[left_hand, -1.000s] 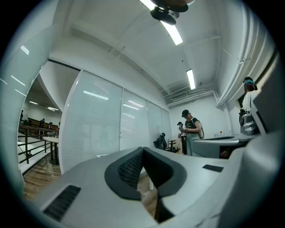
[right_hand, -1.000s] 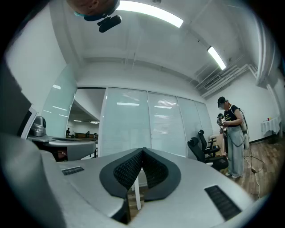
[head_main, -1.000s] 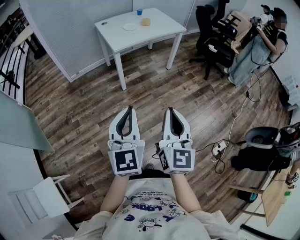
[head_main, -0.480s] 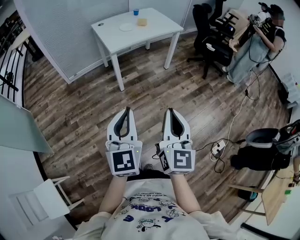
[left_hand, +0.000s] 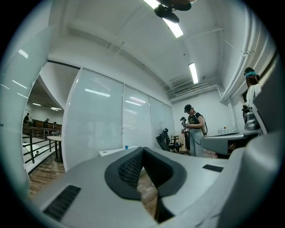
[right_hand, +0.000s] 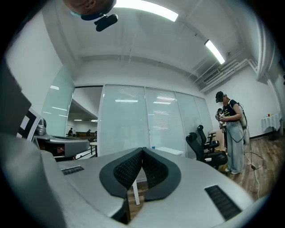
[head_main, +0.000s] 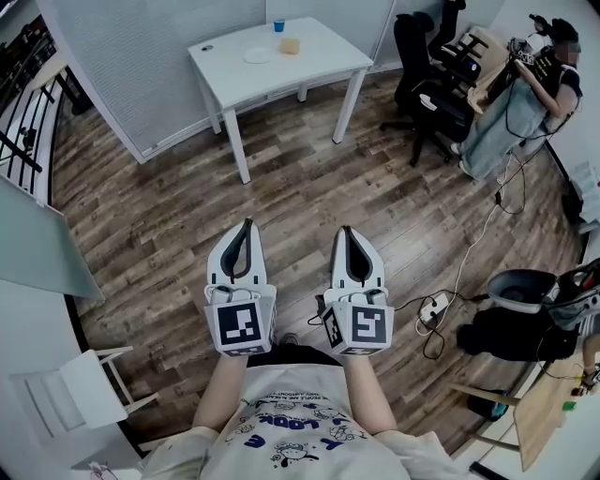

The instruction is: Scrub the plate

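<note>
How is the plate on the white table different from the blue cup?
The plate is white, like the table; the cup is blue. The plate is wide and flat; the cup is much narrower. The cup sits nearer the table's far edge than the plate. Both rest on that table.

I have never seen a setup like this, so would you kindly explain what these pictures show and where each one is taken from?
There is no robot here: a person holds a two-jaw tool in each hand. The head view comes from a camera on that person's head, looking down at the left tool and right tool above a wooden floor. The two gripper views come from cameras riding on each tool, looking along its jaws. Both tools have their jaws together and hold nothing. The white table stands farther ahead. On it are a plate, a blue cup and a tan block, perhaps a sponge. Another person stands near the office chairs on the right.
</note>
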Tool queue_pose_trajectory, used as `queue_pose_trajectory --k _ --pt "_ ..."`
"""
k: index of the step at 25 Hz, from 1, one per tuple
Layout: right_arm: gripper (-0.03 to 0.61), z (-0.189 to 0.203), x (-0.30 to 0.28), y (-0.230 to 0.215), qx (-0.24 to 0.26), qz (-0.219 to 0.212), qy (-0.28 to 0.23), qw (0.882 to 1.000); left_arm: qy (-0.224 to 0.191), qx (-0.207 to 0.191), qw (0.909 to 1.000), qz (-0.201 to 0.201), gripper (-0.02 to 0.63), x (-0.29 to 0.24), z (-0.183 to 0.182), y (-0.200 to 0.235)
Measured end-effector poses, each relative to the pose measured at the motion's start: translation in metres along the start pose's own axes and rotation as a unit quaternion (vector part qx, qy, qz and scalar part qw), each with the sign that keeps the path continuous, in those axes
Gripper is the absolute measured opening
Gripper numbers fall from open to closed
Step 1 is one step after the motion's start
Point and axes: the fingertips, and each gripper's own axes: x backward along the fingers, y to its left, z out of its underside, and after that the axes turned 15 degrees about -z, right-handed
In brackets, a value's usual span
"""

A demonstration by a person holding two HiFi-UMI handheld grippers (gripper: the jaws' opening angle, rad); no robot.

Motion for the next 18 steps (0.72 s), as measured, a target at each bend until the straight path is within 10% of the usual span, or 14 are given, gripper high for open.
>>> queue_pose_trajectory --k 18 --pt "0.018 0.016 -0.016 -0.036 -0.013 -0.008 0.02 1.0 0.027 0.001 0.9996 -0.009 0.026 -0.033 0.017 -0.013"
